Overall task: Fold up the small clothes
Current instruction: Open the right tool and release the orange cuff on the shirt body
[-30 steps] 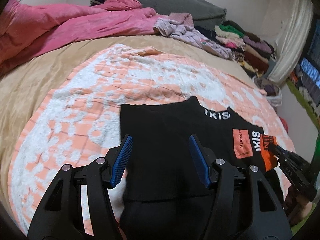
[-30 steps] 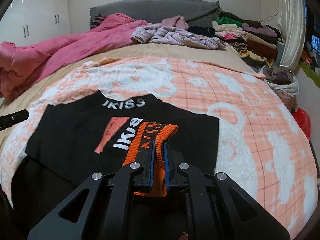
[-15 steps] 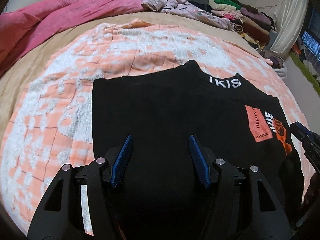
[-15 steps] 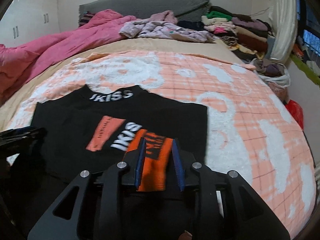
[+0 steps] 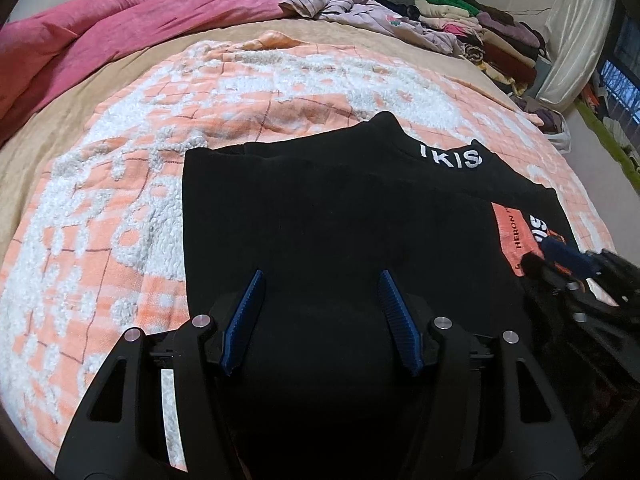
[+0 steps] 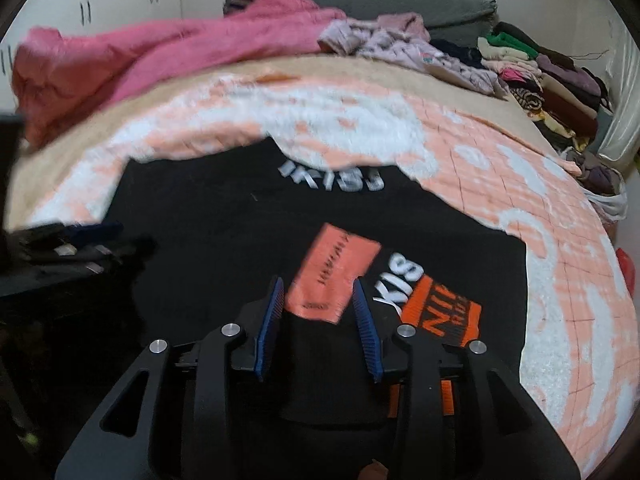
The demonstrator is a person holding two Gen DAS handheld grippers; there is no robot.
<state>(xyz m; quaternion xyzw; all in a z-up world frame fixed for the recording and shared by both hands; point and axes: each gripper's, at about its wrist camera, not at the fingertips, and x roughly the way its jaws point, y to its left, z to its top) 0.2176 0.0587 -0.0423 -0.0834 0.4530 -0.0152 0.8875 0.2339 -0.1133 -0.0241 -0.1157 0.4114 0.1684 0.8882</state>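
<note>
Black knit fills most of both views: the black top [image 5: 340, 216] lies spread on the orange-and-white blanket [image 5: 120, 184], its collar lettering toward the far side of the bed. A second ago the right gripper [image 6: 318, 316] was pressed tight on the orange-striped cuff [image 6: 440, 316]; now the cuff lies loose on the garment, just to the right of the fingers, and the jaws are opening with nothing between them (the right wrist view is smeared by motion). The left wrist view has come lower and nearer the cloth than before, so the garment looks much larger.

Around it, a pink duvet [image 5: 120, 20] is heaped at the far left, a lilac garment [image 5: 360, 8] lies crumpled near the headboard, and a stack of folded clothes [image 5: 488, 32] stands along the far right edge of the bed. Nothing lies on the garment apart from its own cuff.

Left gripper [image 5: 322, 320]: spread apart, empty, hovering over the plain black lower part of the garment. The right one sits above the orange patch [image 6: 336, 272].
</note>
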